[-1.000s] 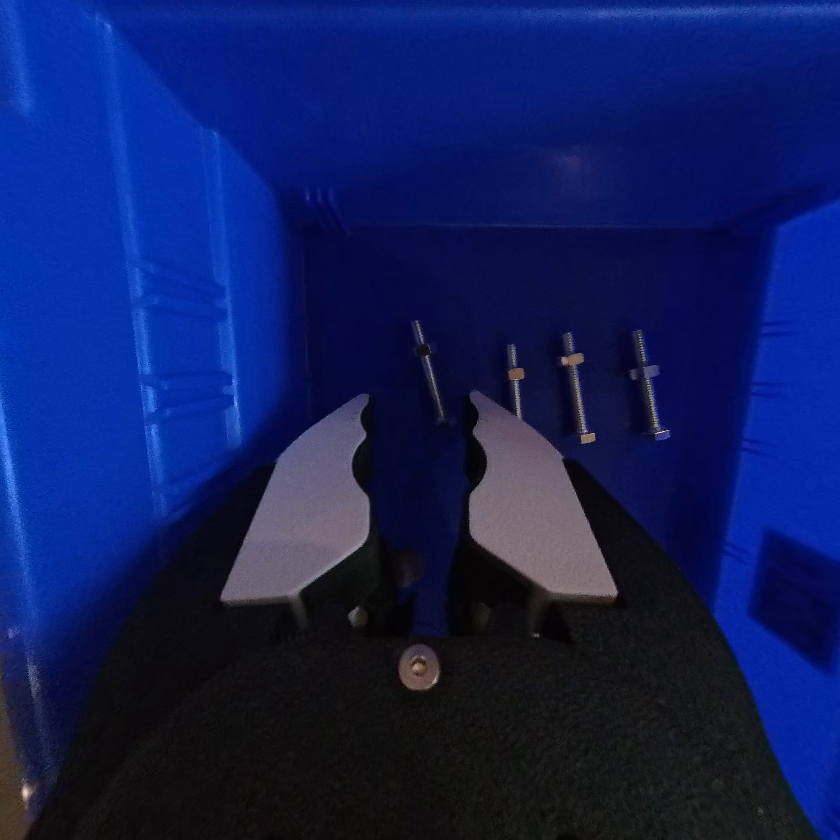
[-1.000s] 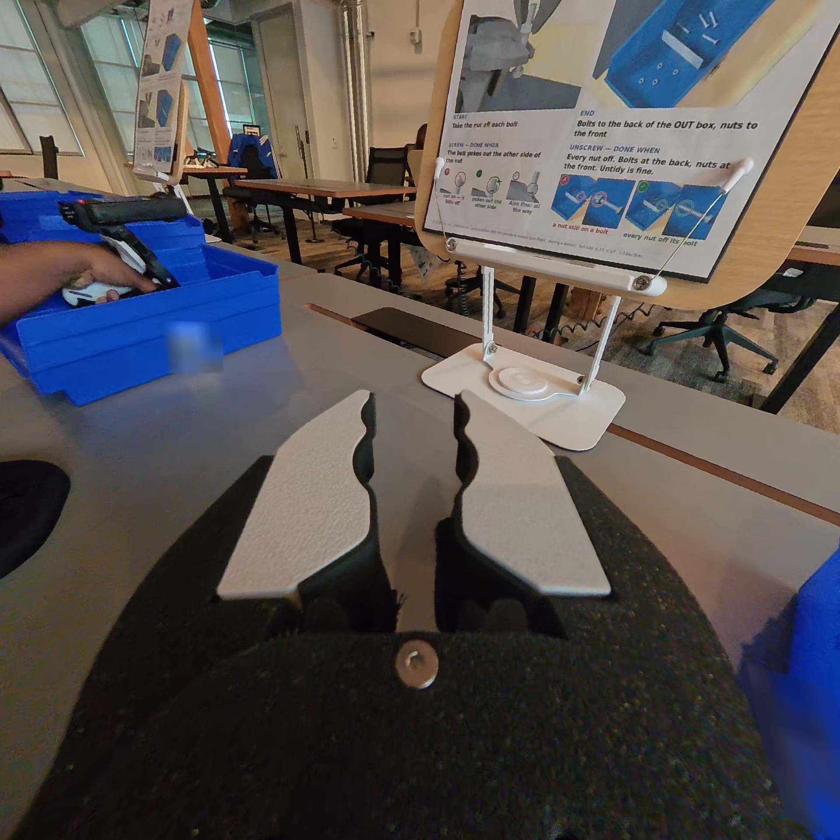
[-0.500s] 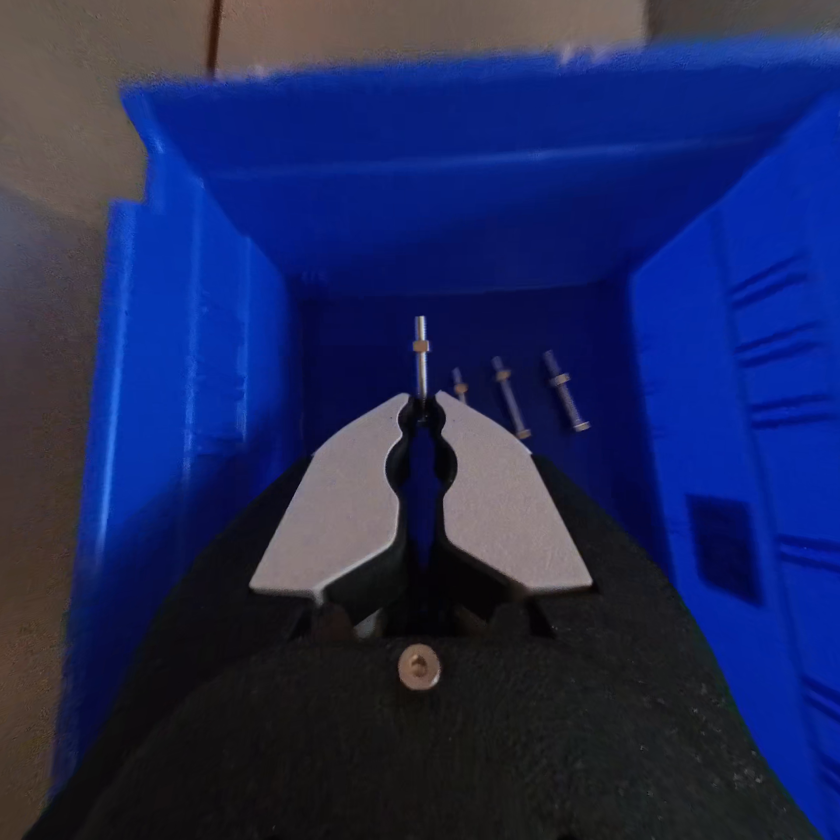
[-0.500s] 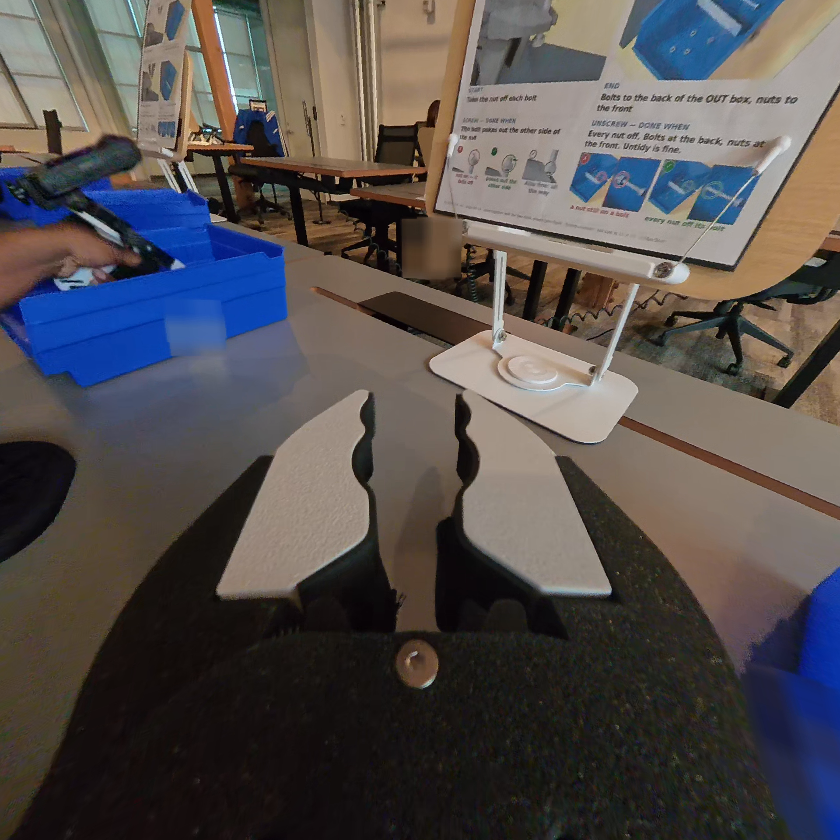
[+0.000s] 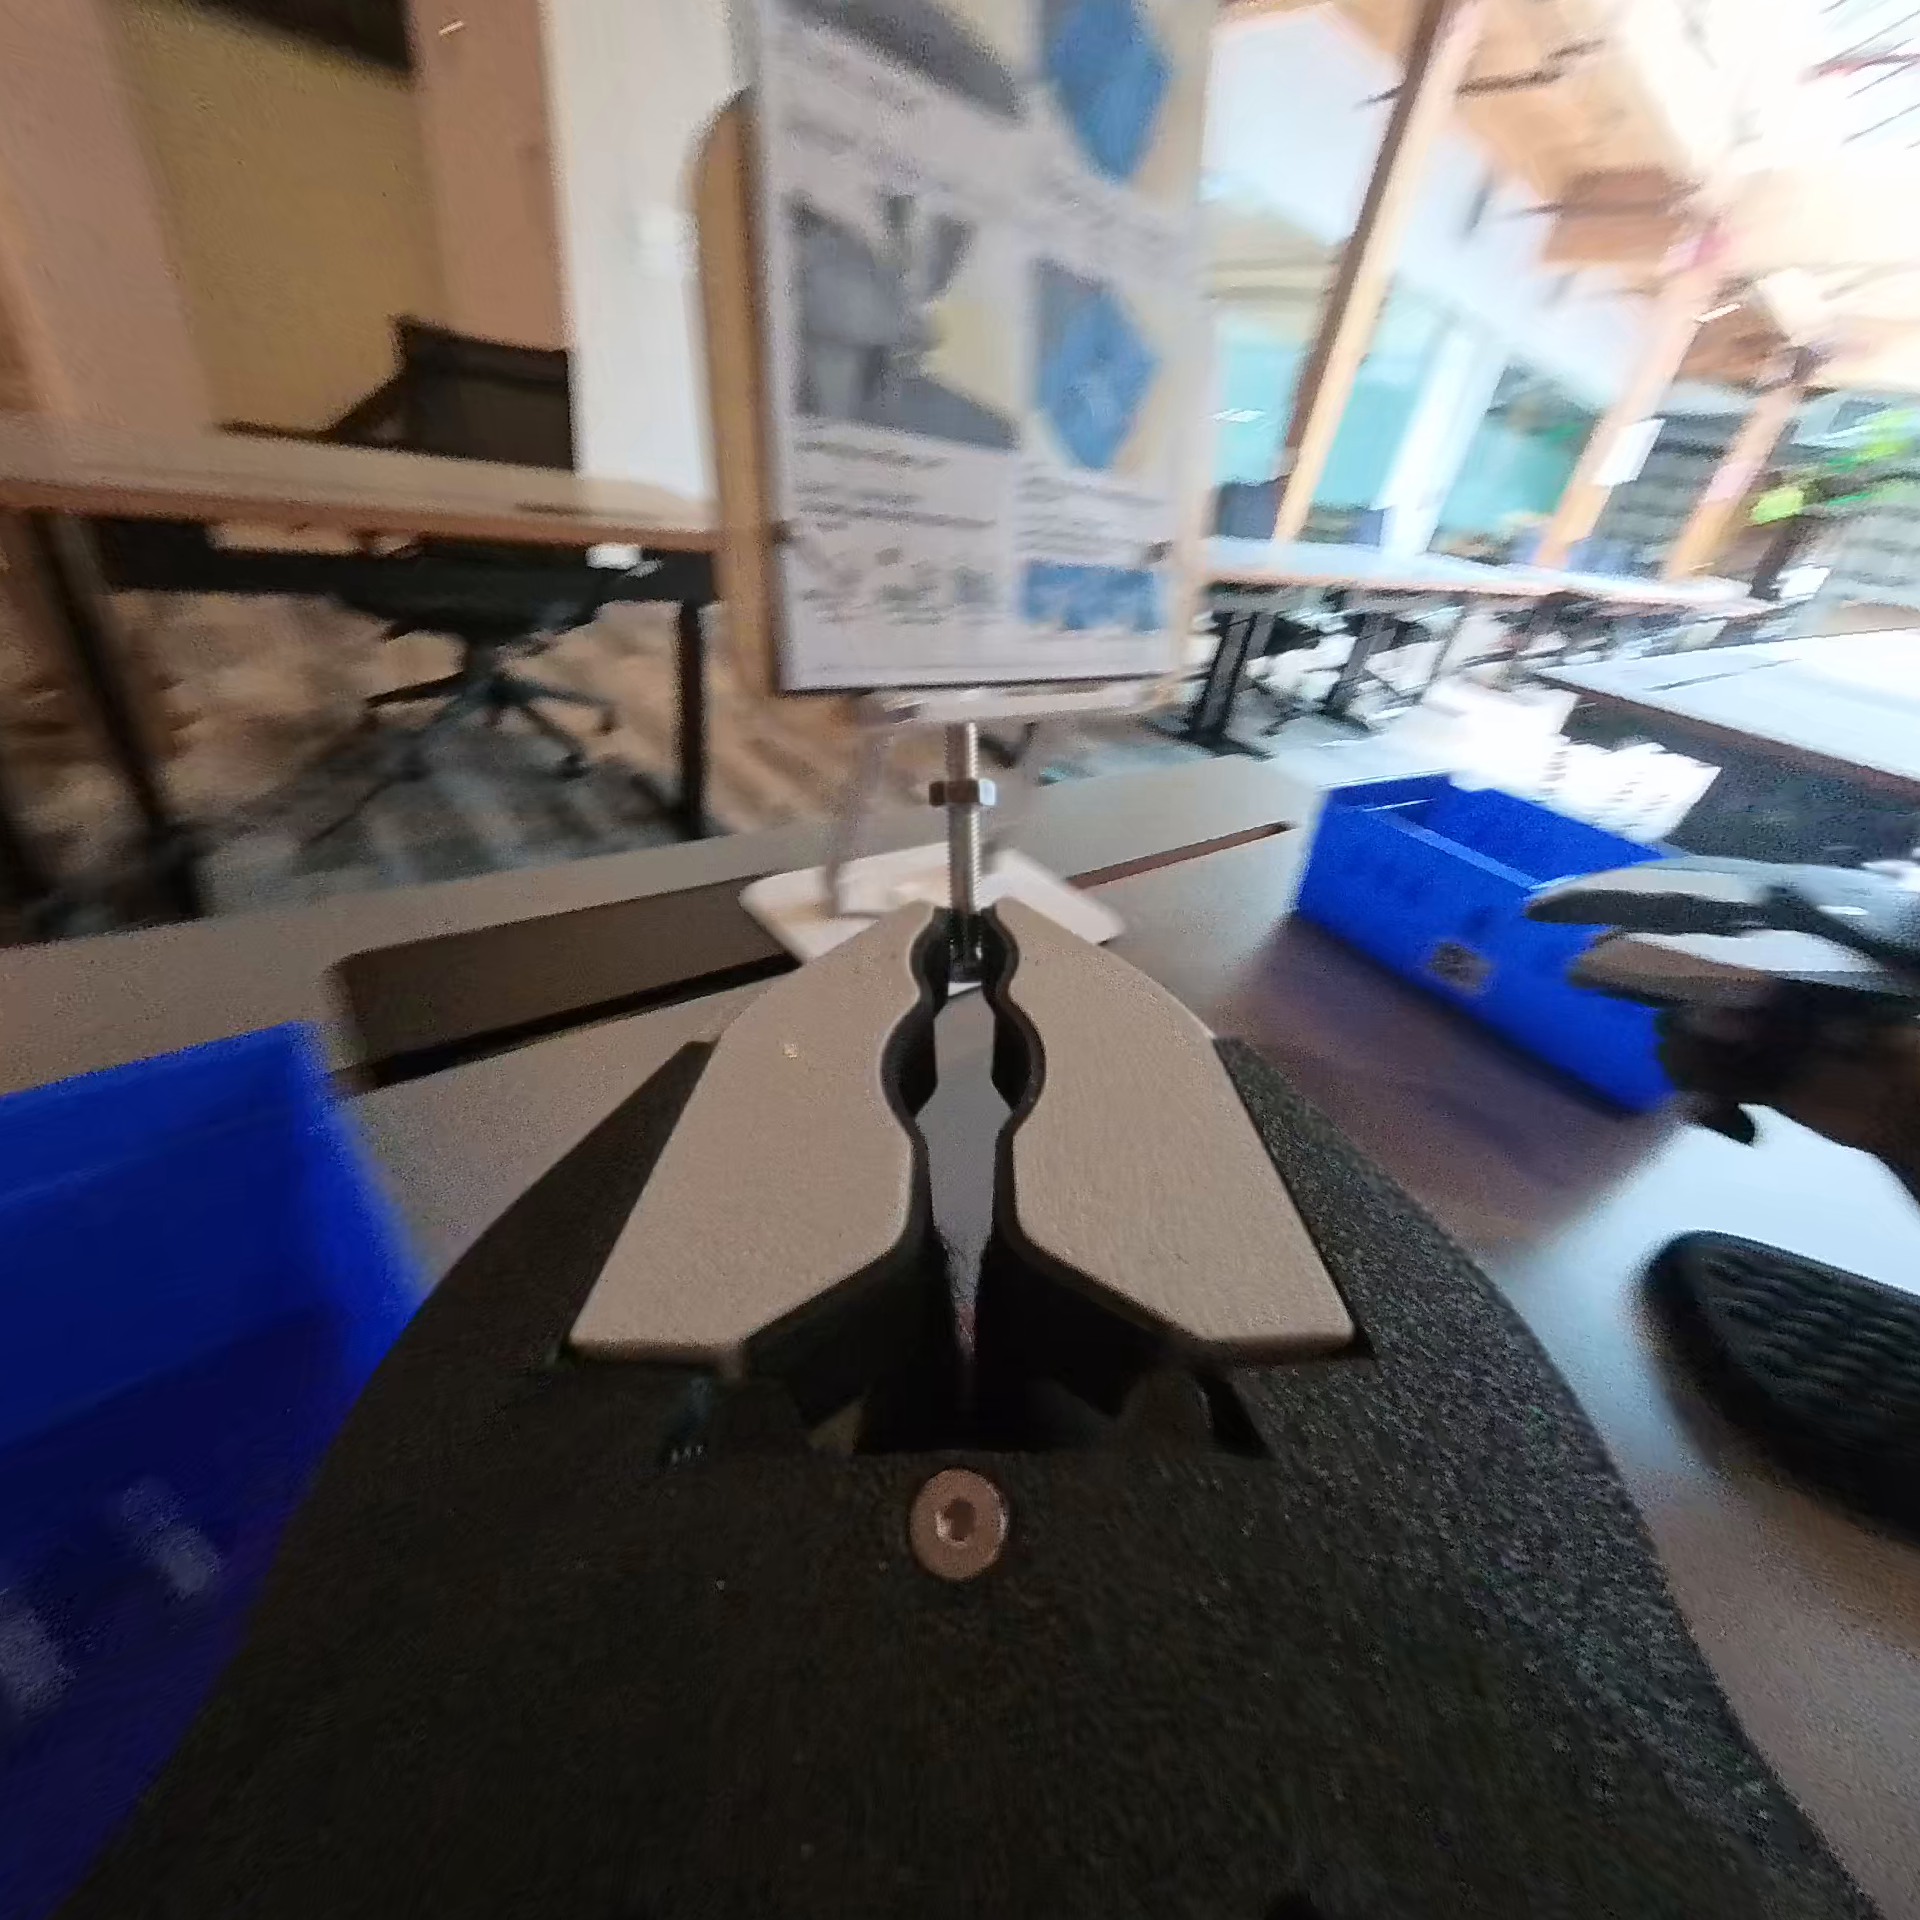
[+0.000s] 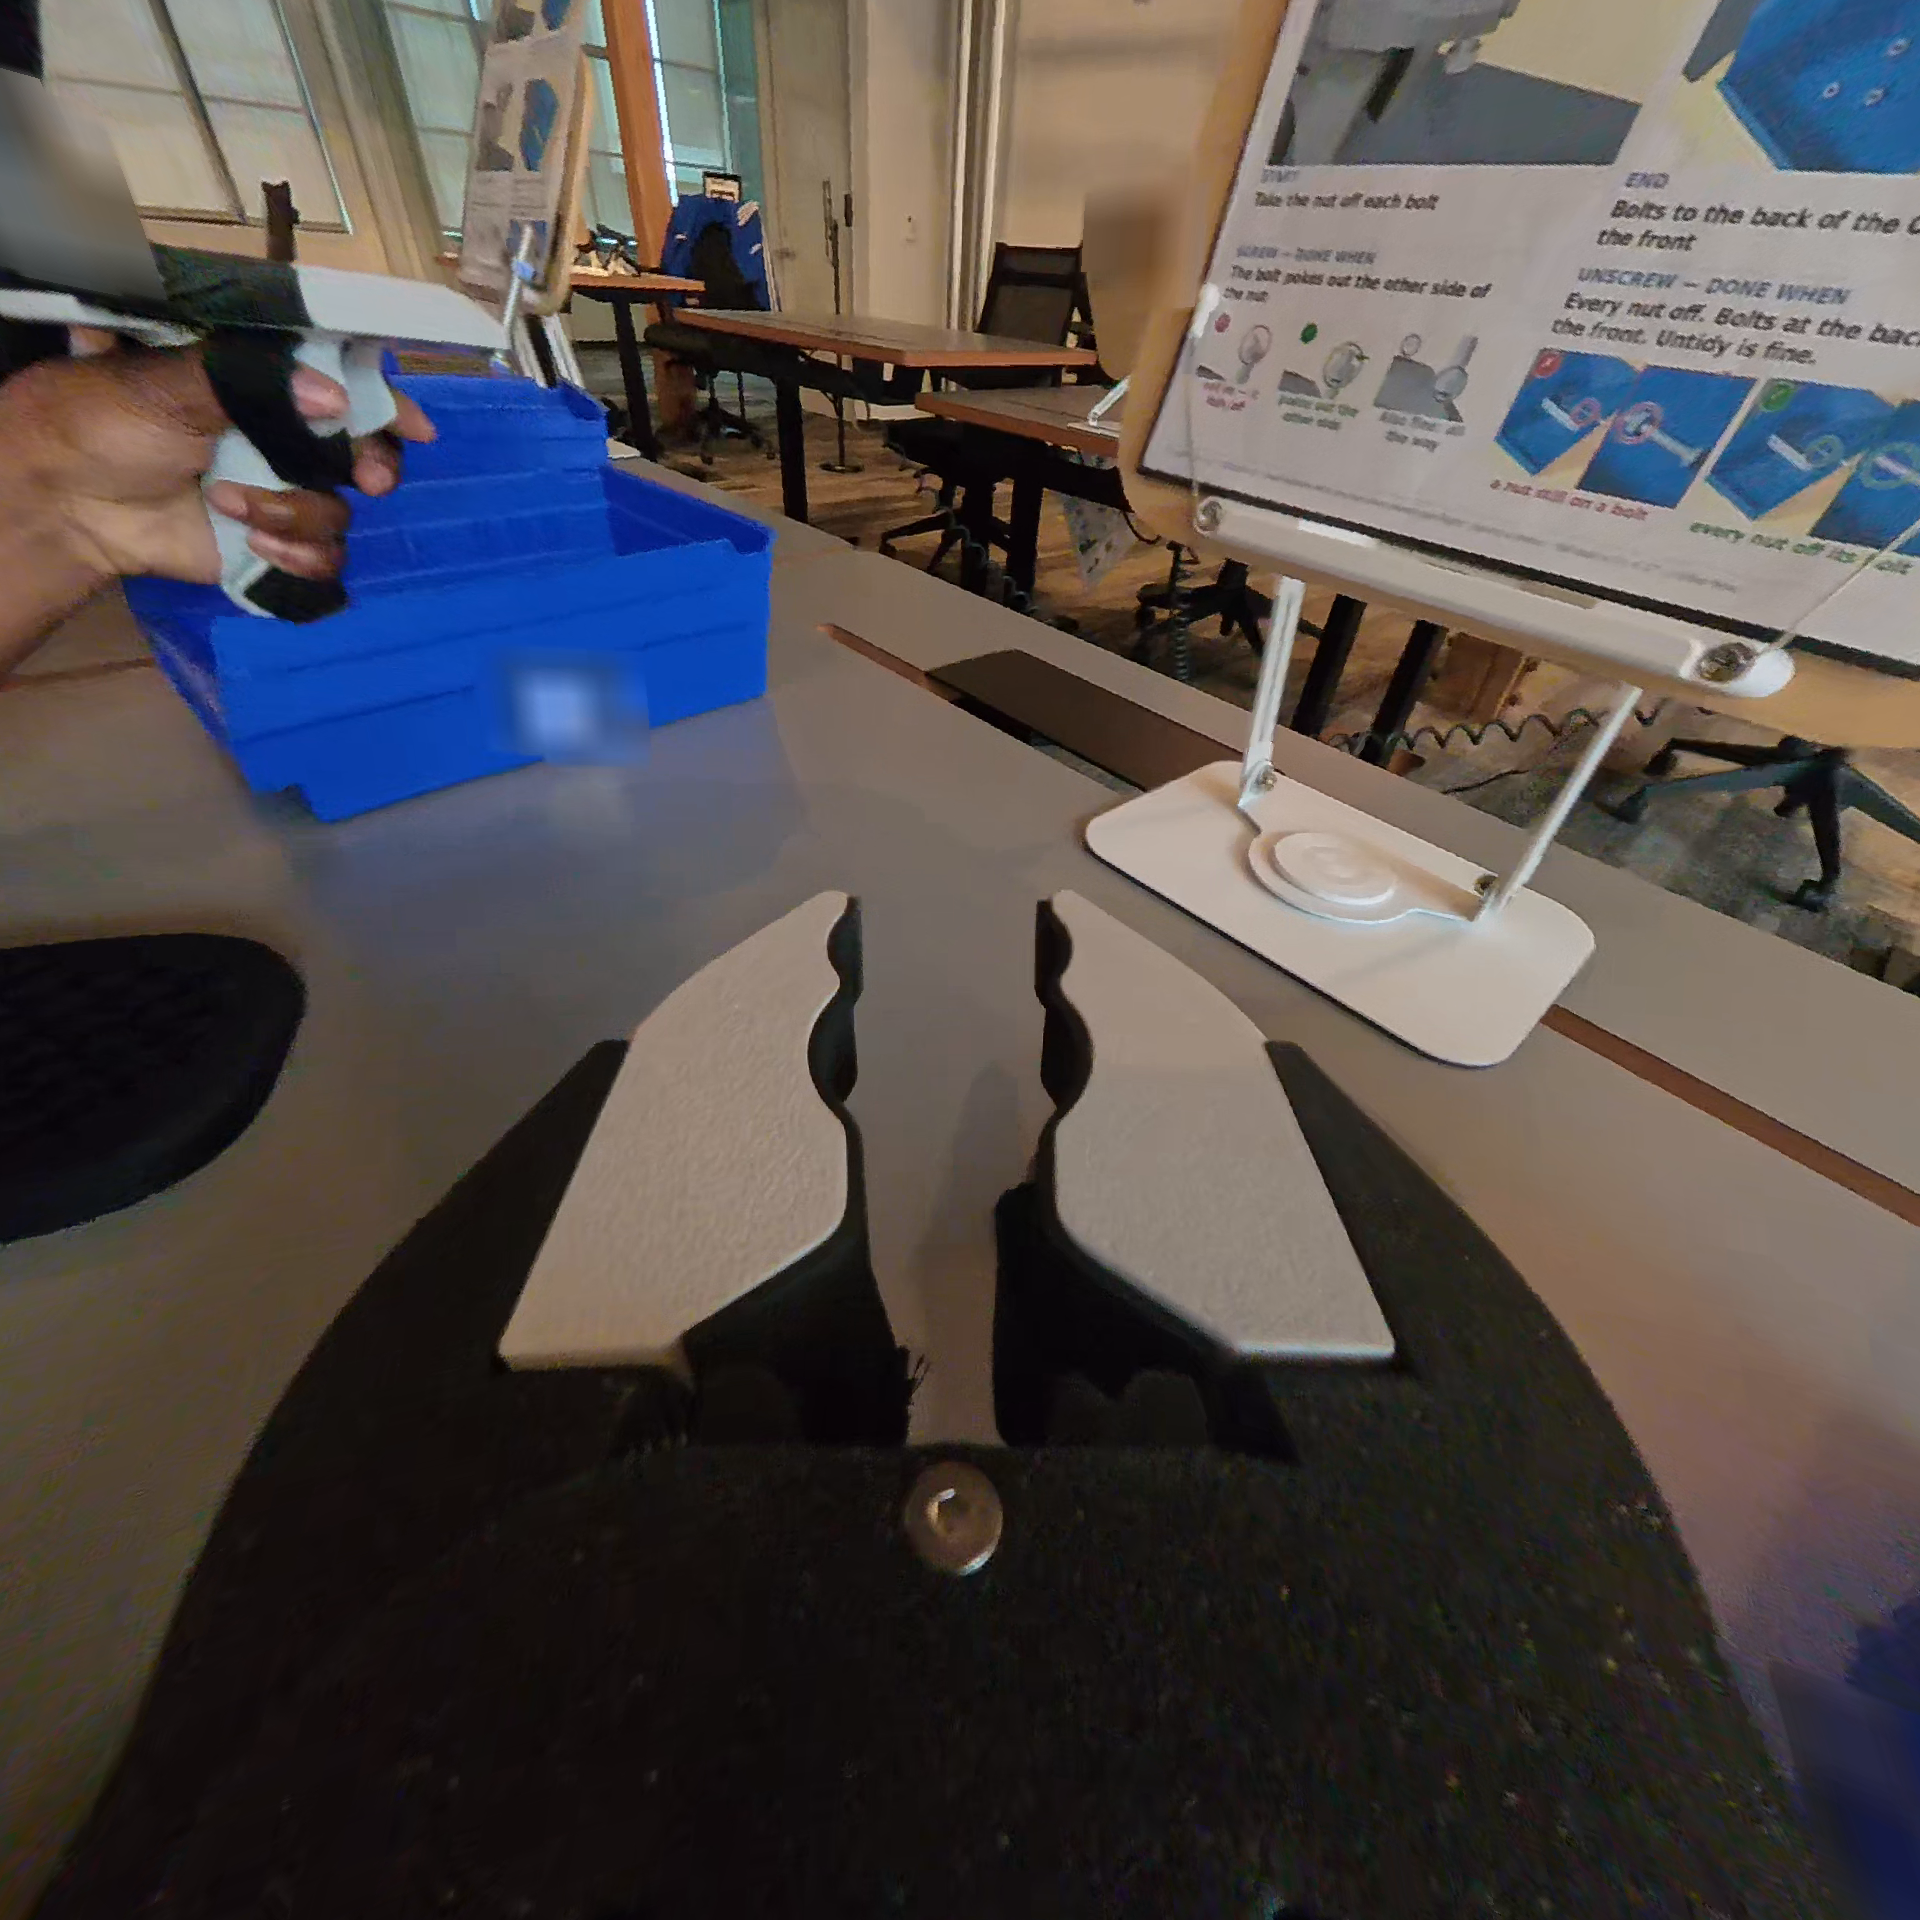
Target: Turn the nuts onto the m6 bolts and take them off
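Steel bolt [image 5: 966, 831] pinched at its lower end between the left gripper [image 5: 966, 930] fingers [image 5: 831, 1091], shank sticking straight out along the finger line and pointing up and away, nut [image 5: 962, 795] sitting partway up the thread with a bit of bare thread past it. Left wrist view pretty smeared, but easy enough to make out: blue bin [image 5: 1455, 914] off to the right on the counter [image 5: 1299, 997], another blue bin [image 5: 177, 1247] close on the left, instruction board [image 5: 977, 364] on its white stand dead ahead. Right gripper [image 5: 1704, 935] visible at the right edge of that view, off to the side of the bolt and well apart from it. Over to the right wrist view: right gripper [image 6: 945, 935] fingers [image 6: 707, 1143] spread apart with nothing between them, hovering low over bare grey counter [image 6: 623, 883]. Left gripper way up at the far left, hand [image 6: 114, 468] wrapped round its handle above the blue bin [image 6: 468, 623], bolt only barely showing there. So probably the unscrewing step coming up: nut lies up and left from the open right fingers, bolt axis roughly upright, meaning a sideways reach to catch the nut flats across the shank. Right gripper being the only free one, clearly the one to go.
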